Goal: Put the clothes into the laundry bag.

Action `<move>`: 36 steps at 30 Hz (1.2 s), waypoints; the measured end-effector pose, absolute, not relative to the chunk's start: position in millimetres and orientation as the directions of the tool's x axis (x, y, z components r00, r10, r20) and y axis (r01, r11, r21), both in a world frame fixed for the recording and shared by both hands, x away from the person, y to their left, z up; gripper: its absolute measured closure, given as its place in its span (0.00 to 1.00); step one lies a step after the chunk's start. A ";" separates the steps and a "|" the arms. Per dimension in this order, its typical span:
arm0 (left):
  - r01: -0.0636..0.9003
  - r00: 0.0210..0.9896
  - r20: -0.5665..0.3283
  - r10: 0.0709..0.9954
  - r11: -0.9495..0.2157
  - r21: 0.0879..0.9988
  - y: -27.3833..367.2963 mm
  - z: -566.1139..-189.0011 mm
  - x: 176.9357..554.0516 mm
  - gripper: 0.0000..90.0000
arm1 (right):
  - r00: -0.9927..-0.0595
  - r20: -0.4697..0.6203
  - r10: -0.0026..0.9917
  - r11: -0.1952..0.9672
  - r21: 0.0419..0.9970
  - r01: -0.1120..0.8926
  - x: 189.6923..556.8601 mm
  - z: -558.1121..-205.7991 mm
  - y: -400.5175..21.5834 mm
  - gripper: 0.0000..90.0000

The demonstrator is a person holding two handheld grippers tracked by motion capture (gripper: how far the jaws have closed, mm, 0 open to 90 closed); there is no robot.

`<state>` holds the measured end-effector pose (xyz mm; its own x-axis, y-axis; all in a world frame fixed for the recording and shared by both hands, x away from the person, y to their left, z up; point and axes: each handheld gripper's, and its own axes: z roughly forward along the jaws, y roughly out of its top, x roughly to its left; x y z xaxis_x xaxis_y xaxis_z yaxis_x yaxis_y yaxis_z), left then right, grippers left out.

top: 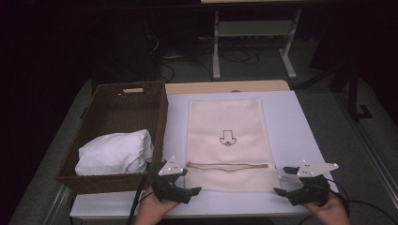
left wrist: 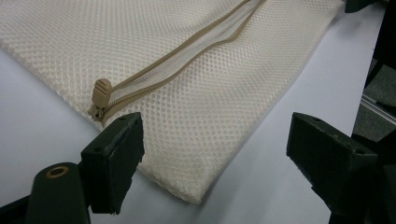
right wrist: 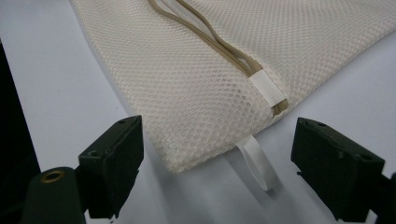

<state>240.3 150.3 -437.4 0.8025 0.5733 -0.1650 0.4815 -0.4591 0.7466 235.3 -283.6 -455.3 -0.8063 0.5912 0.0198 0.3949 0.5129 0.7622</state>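
Observation:
A cream mesh laundry bag (top: 229,140) lies flat on the white table (top: 291,122), its tan zipper (top: 227,165) running across near the front end. My left gripper (top: 187,183) stands open at the bag's front left corner (left wrist: 187,177), just short of the tan zipper pull (left wrist: 100,93). My right gripper (top: 284,180) stands open at the front right corner (right wrist: 187,154), where a white loop tab (right wrist: 257,161) sticks out and a white band (right wrist: 267,88) caps the zipper end. Nothing sits between either pair of jaws.
A dark wicker basket (top: 117,101) stands on the table's left side with a folded white cloth (top: 115,152) in its near end. The table's front edge runs just under my hands. Beyond the table sit a white desk frame (top: 253,42) and cables.

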 end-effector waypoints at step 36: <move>0.491 0.859 -0.338 0.384 -0.435 0.755 143.8 -362.5 260.1 0.17 | -0.846 -0.016 0.532 0.532 0.784 0.320 267.9 -434.7 -256.0 0.17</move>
<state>260.1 143.8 -362.5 0.8592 0.3843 -0.3379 0.4913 -0.4350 0.7546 267.9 -256.0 -434.7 -0.8463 0.5325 -0.0161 0.3195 0.5315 0.7845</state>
